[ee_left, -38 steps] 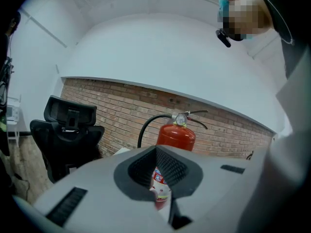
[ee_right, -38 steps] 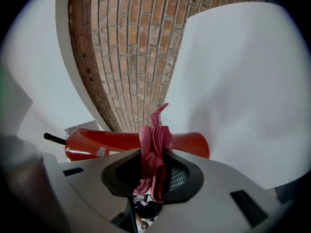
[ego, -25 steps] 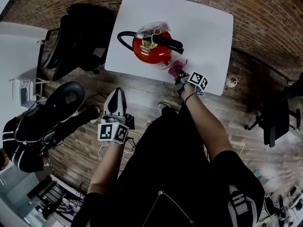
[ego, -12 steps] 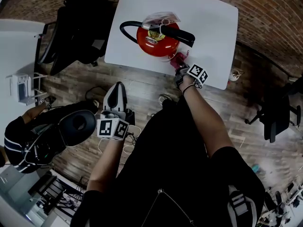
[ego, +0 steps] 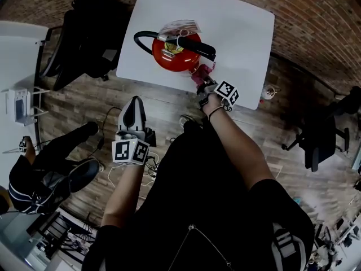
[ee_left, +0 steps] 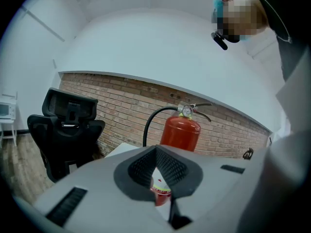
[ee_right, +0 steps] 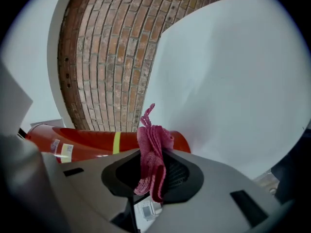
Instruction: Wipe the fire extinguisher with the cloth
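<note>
My right hand-held gripper (ego: 202, 80) is clamped on the pink cloth (ee_right: 151, 149), held at the lower side of the red fire extinguisher (ego: 175, 52). The extinguisher stands upright on the white desk (ego: 242, 33), just ahead of that gripper. My left hand-held gripper (ego: 134, 103), jaws together and empty, hangs short of the desk edge.

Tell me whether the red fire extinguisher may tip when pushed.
The red metal fire extinguisher stands upright, tall and narrow, so a high push might tip it. It looks heavy; light wiping with the pink cloth probably will not move it.
</note>
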Tool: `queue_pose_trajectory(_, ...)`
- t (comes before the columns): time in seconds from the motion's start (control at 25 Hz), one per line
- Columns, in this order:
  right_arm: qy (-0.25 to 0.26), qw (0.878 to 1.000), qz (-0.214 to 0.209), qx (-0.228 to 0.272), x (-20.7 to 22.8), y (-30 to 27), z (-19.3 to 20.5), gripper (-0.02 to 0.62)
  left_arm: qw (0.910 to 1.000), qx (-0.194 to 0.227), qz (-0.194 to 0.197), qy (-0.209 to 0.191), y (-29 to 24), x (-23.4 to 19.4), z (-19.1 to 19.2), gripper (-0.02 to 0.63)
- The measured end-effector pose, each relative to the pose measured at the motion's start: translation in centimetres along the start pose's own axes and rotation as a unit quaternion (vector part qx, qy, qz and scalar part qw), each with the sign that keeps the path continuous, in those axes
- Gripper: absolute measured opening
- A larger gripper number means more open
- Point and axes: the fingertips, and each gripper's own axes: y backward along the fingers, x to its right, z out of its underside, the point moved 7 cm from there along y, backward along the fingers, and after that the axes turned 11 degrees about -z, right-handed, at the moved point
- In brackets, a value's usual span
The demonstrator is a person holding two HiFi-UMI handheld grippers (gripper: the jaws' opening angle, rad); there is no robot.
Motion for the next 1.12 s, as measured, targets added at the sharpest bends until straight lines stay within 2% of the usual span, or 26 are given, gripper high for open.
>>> queue_pose_trajectory(0.24,-0.011,1.000,-0.013,0.003,-4.1,1.1,0.6,0.104,0.9998,0.015,0.006,0.013,0.0,1.6,-0.2,0.029)
queue_pose_trajectory(0.56,0.003,1.000,-0.030,-0.009,-7.3,1.9,0.5,0.104,0.9993,0.028,-0.005,0.023,1.1,2.4,-0.2,0.031)
queue_pose_trajectory(0.72,-0.005,0.999,-0.042,-0.020,-9.1,2.3,0.4,0.104,0.9991,0.033,-0.010,0.026,1.4,2.6,-0.3,0.029)
queue_pose_trajectory(1.12,-0.004,0.997,-0.072,-0.031,-14.1,3.6,0.2,0.104,0.9982,0.053,-0.002,0.028,1.7,4.2,-1.5,0.029)
